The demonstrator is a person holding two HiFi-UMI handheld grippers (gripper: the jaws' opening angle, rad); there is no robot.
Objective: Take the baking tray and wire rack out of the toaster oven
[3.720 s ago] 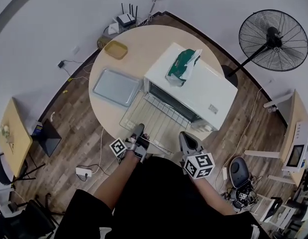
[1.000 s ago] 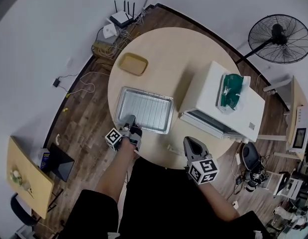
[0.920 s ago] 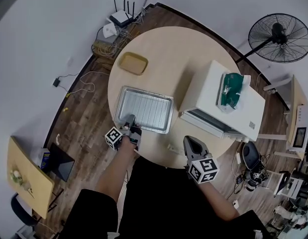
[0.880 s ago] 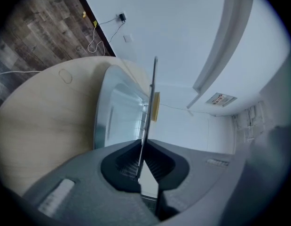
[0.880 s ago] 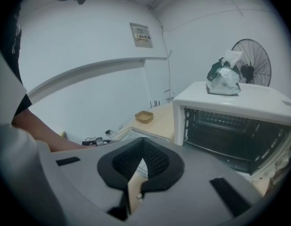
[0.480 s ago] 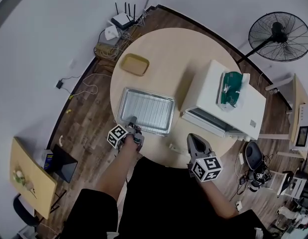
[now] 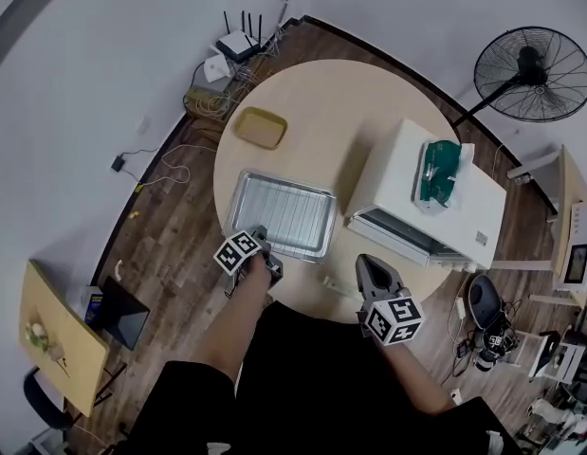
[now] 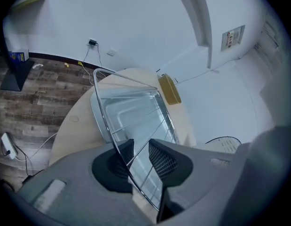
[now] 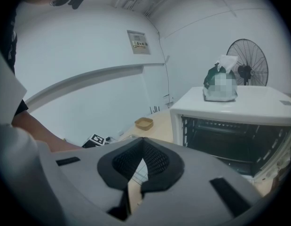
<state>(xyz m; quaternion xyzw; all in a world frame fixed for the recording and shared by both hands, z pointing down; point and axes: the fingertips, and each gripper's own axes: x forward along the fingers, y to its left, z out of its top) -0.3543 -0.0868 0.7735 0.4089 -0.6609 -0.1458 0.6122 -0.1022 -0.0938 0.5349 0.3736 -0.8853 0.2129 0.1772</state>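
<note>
The wire rack [image 7: 281, 212] lies on the silver baking tray [image 7: 231, 202] on the round table, left of the white toaster oven [image 7: 407, 173], whose door hangs open. My left gripper [image 7: 259, 236] is at the tray's near corner. In the left gripper view its jaws [image 8: 140, 147] have just been opening. The rack's rim wire [image 8: 97, 94] runs between the pads with a gap beside it, above the tray [image 8: 124, 108]. My right gripper [image 7: 370, 266] hovers over the table's near edge, shut and empty [image 9: 143, 147], facing the oven's dark cavity [image 9: 230, 135].
A yellow dish [image 7: 260, 127] sits on the table beyond the tray. A green tissue pack [image 7: 437, 171] rests on the oven top. A standing fan [image 7: 528, 69] is at the back right. Cables and a router [image 7: 241, 44] lie on the floor past the table.
The rack, earlier half out of the oven in my left gripper, now lies on the tray. Over the last second the left gripper has rolled and its jaws have parted. The right gripper stays put.
</note>
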